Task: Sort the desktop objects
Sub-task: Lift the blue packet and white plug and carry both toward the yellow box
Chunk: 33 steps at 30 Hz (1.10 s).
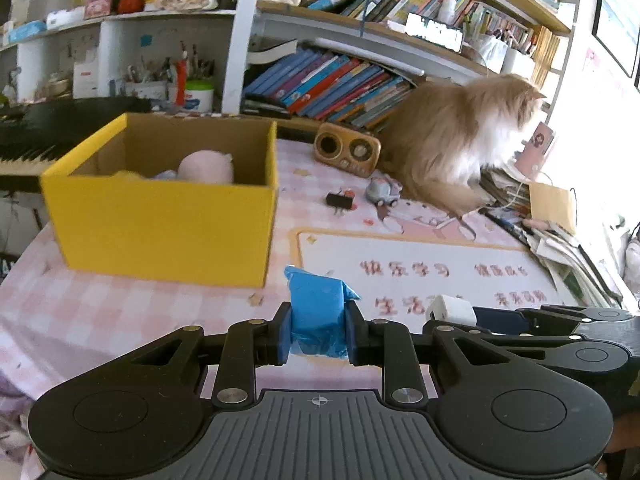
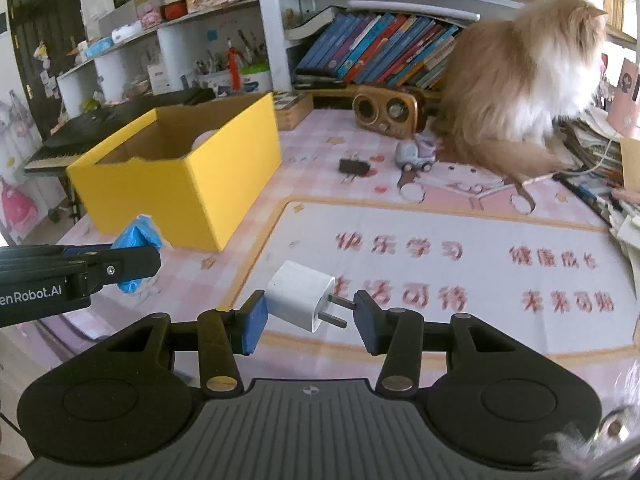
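1. Your left gripper (image 1: 318, 332), bottom centre of the left wrist view: both pads pressed against a crumpled blue plastic packet (image 1: 318, 312). The packet is soft, glossy and creased, and rises above the fingertips.
2. Your right gripper (image 2: 310, 322), bottom centre of the right wrist view: closed endwise on a white charger plug (image 2: 300, 300), one pad against its body, the other against its two metal prongs. The plug is a small, rigid cube with rounded edges.
3. Desk mat (image 2: 440, 220), middle of the frame: pale panel with red printed characters, orange border, lying on a pink checked cover.
4. Yellow cardboard box (image 1: 160, 228), left of centre: open top, brown inside. It already holds a pink rounded item (image 1: 206, 166) and some paler pieces, so the sorting looks partly done. Both held items appear bound for it; neither is over it yet.
5. Left on the desk, centre right beyond the mat: a small black clip-like object (image 2: 353, 167) and a grey toy car (image 2: 414, 154). You likely have these to collect next.
6. Brown retro speaker (image 2: 388, 114), further back; whether it belongs to the sort cannot be told.
7. A long-haired ginger and white cat (image 2: 520, 68), upper right, sits on the desk, just beside the toy car.
8. Bookshelves (image 1: 340, 80), upper background.
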{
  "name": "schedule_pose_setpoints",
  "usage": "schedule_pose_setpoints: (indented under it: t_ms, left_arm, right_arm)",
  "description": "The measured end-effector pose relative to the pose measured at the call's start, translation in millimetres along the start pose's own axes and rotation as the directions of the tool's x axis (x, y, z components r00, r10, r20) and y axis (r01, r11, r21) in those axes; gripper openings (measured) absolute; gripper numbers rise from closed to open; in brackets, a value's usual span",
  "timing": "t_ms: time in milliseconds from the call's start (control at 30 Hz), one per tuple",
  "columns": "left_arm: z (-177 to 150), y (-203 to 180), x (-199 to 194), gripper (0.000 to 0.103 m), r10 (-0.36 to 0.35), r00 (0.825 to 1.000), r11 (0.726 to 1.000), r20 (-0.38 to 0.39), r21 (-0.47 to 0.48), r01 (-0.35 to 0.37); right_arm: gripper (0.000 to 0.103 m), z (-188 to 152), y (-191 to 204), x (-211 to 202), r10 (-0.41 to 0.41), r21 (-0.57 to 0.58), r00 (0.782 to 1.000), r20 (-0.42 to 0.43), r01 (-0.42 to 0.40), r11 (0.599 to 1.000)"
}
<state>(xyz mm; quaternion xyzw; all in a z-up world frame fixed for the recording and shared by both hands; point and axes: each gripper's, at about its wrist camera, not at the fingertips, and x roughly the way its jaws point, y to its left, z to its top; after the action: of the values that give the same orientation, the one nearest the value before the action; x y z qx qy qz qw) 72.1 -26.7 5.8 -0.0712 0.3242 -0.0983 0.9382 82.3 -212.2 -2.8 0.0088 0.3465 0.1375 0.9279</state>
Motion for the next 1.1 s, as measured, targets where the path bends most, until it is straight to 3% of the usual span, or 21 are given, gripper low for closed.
schedule_pose_setpoints:
  t_ms: [533, 1100]
  left_arm:
    - [-32, 46, -60, 0.024, 0.1, 0.995, 0.992, 0.019, -0.078, -0.098]
    - [-37, 79, -83, 0.024, 0.169, 0.984, 0.978, 0.052, -0.131, -0.161]
  right_arm:
    - [0.044, -24, 70, -15, 0.096, -0.077, 0.995, -0.025, -0.098, 0.992]
    - [0.044, -20, 114, -11, 0.171, -0.155, 0.985, -0.025, -0.172, 0.973]
